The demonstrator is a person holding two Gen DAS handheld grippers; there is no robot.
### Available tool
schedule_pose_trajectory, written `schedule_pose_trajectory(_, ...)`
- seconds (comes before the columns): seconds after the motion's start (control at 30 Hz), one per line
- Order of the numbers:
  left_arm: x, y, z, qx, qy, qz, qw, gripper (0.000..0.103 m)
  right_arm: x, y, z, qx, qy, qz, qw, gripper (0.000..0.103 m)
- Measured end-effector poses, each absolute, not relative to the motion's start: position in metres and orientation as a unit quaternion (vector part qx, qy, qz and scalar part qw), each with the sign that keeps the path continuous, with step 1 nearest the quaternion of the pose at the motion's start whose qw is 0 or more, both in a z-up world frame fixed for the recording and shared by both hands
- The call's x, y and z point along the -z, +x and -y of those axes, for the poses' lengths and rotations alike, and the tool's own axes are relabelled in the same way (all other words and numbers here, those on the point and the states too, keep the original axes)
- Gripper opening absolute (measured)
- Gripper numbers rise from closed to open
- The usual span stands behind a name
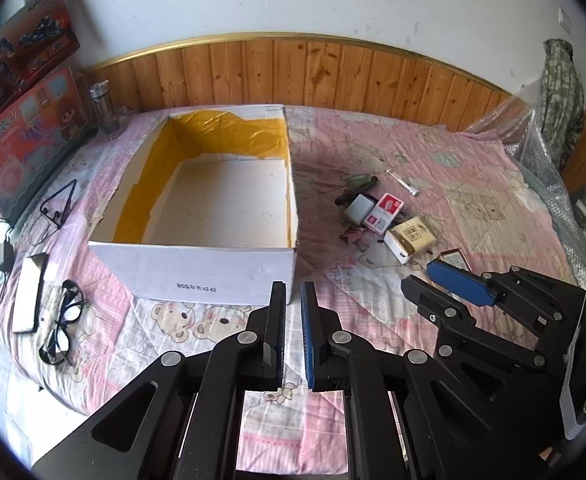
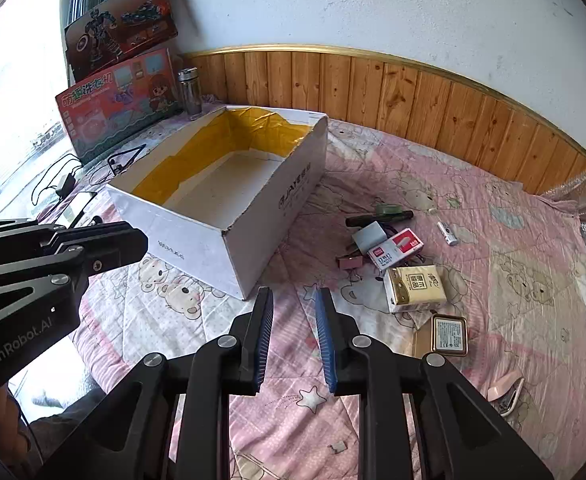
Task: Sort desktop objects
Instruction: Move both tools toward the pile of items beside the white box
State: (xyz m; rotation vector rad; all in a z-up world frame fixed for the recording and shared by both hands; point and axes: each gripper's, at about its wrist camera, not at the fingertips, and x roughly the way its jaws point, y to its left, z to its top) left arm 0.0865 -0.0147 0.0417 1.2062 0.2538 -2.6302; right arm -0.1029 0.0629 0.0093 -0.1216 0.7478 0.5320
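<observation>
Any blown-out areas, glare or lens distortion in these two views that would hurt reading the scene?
Right wrist view: the window at left is blown out to white; nothing is readable through it. Both views: fisheye bending bows the wooden wall panelling and darkens the corners. Left wrist view: even daylight, and the small items beside the white box stay sharp.

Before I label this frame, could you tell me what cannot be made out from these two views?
- Box: near inside wall hidden by its own rim, both views.
- Pile beside the staple box: small items beneath overlap, too small to name.
- Tin: partly covered by the right gripper in the left view.
- Pink object: blurred near the right view's edge.
</observation>
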Motion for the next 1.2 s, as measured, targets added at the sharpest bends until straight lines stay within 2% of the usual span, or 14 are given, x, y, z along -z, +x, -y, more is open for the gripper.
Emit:
schedule_pose_trajectory(0.13, -0.04, 0.077, 0.001, 0.901, 0.414, -0.083, 0.103, 0.009, 0.0, -0.096, -0.048, -0.252, -0.051, -0.37, 0.893, 0.027)
schedule_pose_trajectory(0.17, -0.039, 0.074, -0.001, 0.901, 0.414, -0.084, 0.099, 0.011, 0.002, -0.093, -0.045, -0.25, -0.048, -0.372, 0.892, 0.031)
schedule_pose_trajectory(0.23, -0.037, 0.07, -0.007, 0.901, 0.416, -0.081, 0.096, 0.02, 0.007, -0.087, -0.038, -0.248, -0.042, -0.377, 0.892, 0.042)
schedule_pose_trajectory(0.3, -0.034, 0.065, -0.012, 0.9, 0.418, -0.08, 0.091, 0.037, 0.01, -0.082, -0.033, -0.25, -0.019, -0.388, 0.887, 0.055)
schedule_pose_trajectory(0.37, -0.03, 0.059, -0.016, 0.899, 0.421, -0.078, 0.091, 0.044, 0.014, -0.076, -0.026, -0.243, -0.019, -0.398, 0.884, 0.061)
schedule_pose_trajectory(0.6, -0.009, 0.024, -0.037, 0.888, 0.448, -0.084, 0.056, 0.054, 0.039, -0.055, 0.021, -0.213, 0.014, -0.414, 0.885, 0.064)
schedule_pose_trajectory(1.03, 0.047, -0.064, -0.095, 0.86, 0.497, -0.113, -0.034, 0.056, 0.102, -0.038, 0.176, -0.075, 0.156, -0.441, 0.88, 0.064)
schedule_pose_trajectory(1.2, 0.063, -0.085, -0.11, 0.85, 0.509, -0.13, -0.039, 0.056, 0.125, -0.025, 0.205, -0.07, 0.187, -0.462, 0.864, 0.064)
